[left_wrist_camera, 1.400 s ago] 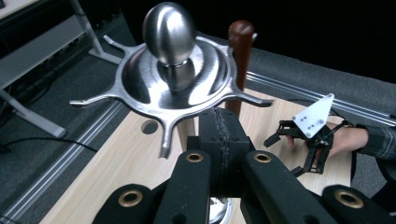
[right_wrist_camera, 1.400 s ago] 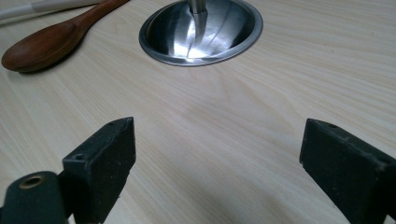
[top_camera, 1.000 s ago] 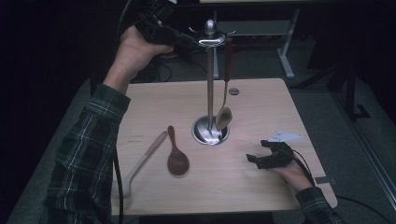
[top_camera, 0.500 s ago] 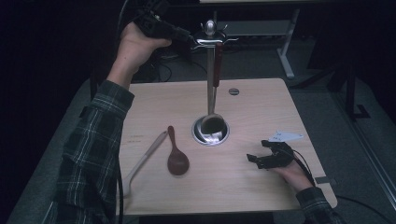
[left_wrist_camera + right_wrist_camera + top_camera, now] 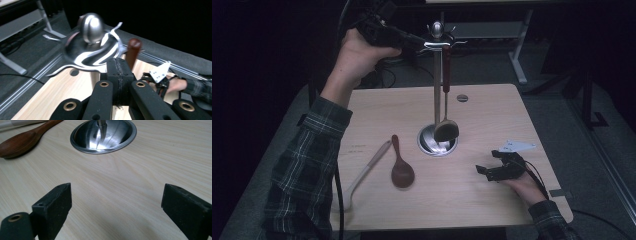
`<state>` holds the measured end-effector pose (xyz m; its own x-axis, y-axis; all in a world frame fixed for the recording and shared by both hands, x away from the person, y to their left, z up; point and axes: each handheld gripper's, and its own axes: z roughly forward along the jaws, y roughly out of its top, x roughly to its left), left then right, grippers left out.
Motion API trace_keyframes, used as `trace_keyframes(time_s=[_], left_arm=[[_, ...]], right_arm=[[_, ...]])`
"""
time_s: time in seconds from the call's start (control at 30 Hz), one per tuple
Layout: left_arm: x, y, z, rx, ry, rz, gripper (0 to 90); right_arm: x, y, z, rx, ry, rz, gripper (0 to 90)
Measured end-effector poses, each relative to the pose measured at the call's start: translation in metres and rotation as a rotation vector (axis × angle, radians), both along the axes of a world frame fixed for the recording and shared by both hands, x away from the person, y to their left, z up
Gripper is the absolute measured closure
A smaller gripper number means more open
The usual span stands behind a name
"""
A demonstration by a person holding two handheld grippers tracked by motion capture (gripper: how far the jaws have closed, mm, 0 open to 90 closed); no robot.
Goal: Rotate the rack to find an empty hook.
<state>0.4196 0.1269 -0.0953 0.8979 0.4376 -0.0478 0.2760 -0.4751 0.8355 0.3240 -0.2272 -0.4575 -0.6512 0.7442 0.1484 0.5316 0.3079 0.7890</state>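
A: Left gripper [image 5: 117,72] is up at the top of the metal rack [image 5: 435,90] — jaws pressed fully together, nothing between them. It's just beside the ladle's [image 5: 445,100] brown handle tip.

B: And the ladle hangs off a hook, long axis vertical, bowl down, just above the rack's round base.

A: Right gripper [image 5: 115,212] rests on the table [image 5: 492,120], jaws wide apart, holding nothing.

B: Any writing? Small print near the table's left edge — can't read it.

I log: utensil stand [image 5: 437,90], polished glossy metal; spoon [image 5: 401,170], dark smooth wood; table [image 5: 492,115], pale matt woodgrain.
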Motion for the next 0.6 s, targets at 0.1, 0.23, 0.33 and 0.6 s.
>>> trace_keyframes(time_s=[0.1,0.23,0.33,0.6], left_arm=[[-0.003,-0.006,-0.002,0.008,0.005,-0.017,90.0],[-0.004,-0.007,-0.006,0.015,0.004,-0.014,90.0],[-0.006,-0.007,-0.010,0.024,0.011,-0.023,89.9],[-0.004,0.000,-0.014,0.036,0.007,0.014,90.0]], right_arm=[[0.000,0.000,-0.001,-0.003,0.003,-0.002,9.2],[0.000,0.000,0.000,0.002,0.002,-0.005,9.2],[0.001,0.000,-0.001,-0.001,-0.004,-0.002,9.2],[0.000,0.000,0.000,-0.004,0.002,-0.007,9.1]])
